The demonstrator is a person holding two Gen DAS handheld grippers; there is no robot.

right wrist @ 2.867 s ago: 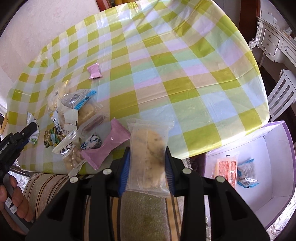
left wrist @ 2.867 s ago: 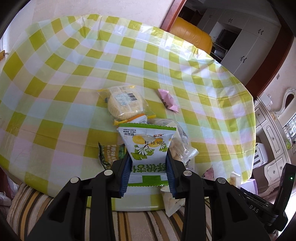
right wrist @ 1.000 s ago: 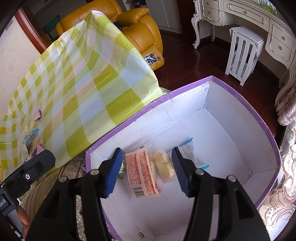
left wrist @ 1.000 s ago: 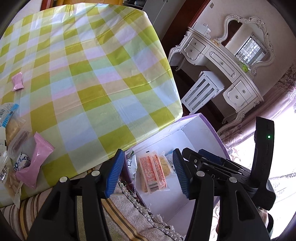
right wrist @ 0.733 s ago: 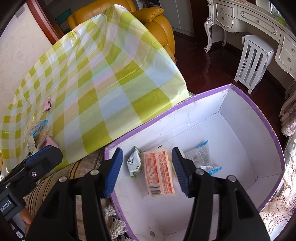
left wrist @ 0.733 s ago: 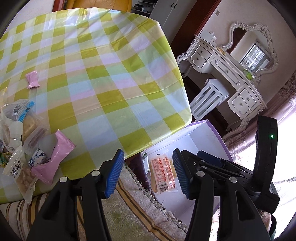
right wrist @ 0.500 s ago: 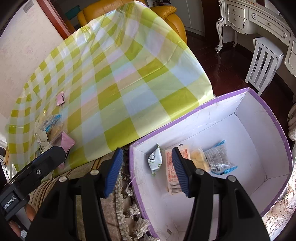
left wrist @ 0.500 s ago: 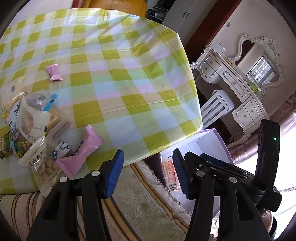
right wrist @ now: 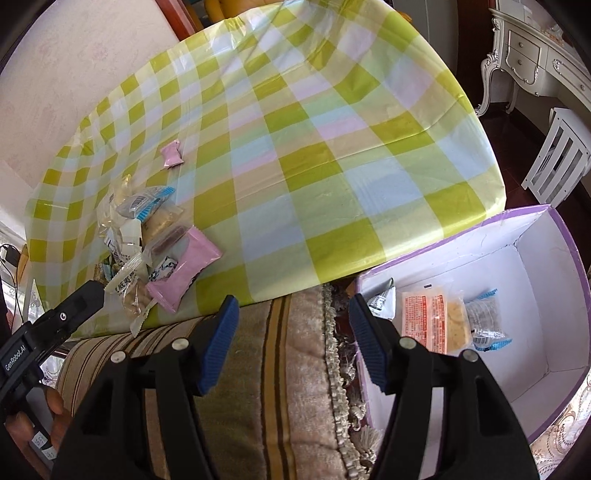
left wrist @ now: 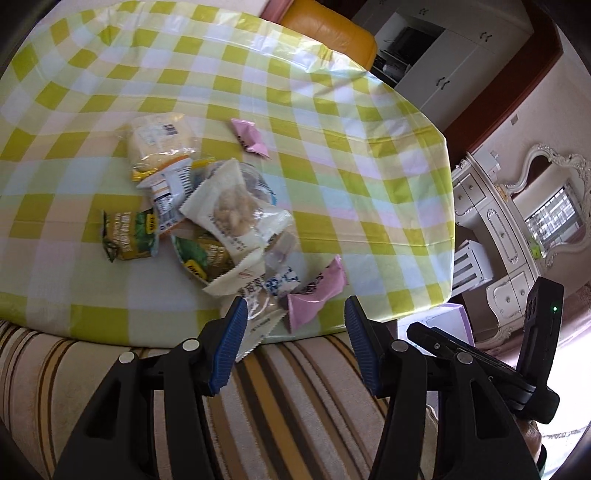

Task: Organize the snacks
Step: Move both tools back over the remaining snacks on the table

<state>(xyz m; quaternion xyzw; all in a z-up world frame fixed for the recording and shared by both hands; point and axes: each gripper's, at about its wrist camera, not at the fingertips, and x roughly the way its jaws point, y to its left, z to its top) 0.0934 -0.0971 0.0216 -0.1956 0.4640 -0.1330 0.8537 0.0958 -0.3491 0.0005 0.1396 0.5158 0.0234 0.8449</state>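
Claws: your left claw [left wrist: 293, 325] and right claw [right wrist: 290, 326] both gape empty; snack pile [left wrist: 225, 221] crowds the tabletop [left wrist: 332, 155] edge, box [right wrist: 535, 258] below, so you risk nudging overhanging packets off.

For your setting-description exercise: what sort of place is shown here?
Most likely a furnished home, perhaps a bedroom or living room: an ornate white dressing table, an orange leather armchair, and a checked tablecloth.

table: green-yellow checked cloth [left wrist: 332, 155] | 12 o'clock: orange leather armchair [left wrist: 328, 33], white cabinet [left wrist: 443, 55] | 3 o'clock: ornate white dresser [left wrist: 491, 221], mirror [left wrist: 554, 206], slatted stool [right wrist: 557, 155] | floor: dark wood [right wrist: 513, 122] | 6 o'clock: striped upholstery [left wrist: 295, 406]
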